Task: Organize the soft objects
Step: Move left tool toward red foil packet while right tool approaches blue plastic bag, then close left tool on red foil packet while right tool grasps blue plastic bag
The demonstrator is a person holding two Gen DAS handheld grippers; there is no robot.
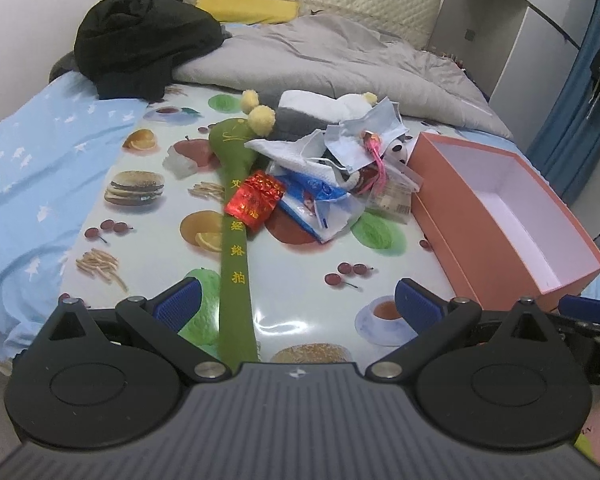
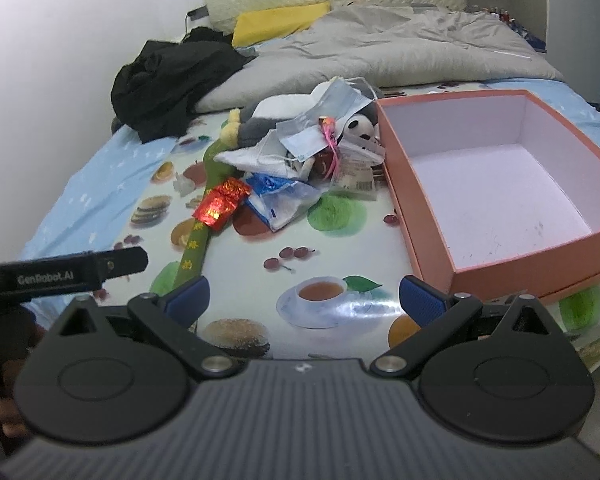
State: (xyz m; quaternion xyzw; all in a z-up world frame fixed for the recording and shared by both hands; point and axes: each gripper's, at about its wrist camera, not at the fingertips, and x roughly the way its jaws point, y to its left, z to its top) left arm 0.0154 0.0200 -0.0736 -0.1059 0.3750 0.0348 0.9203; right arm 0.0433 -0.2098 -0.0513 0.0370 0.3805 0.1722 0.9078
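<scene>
Hovering low at near edge of mat [image 1: 300, 264], left gripper [image 1: 300, 304] and right gripper [image 2: 304, 300] both held wide apart, nothing gripped. Soft pile [image 1: 332, 160] heaped mid-mat, touching box [image 2: 500, 168] left wall. Risk judged: tangled mask straps dragged out together; slick wrappers slipped from pads; green paddle [image 1: 236, 248] snagged underneath.
</scene>
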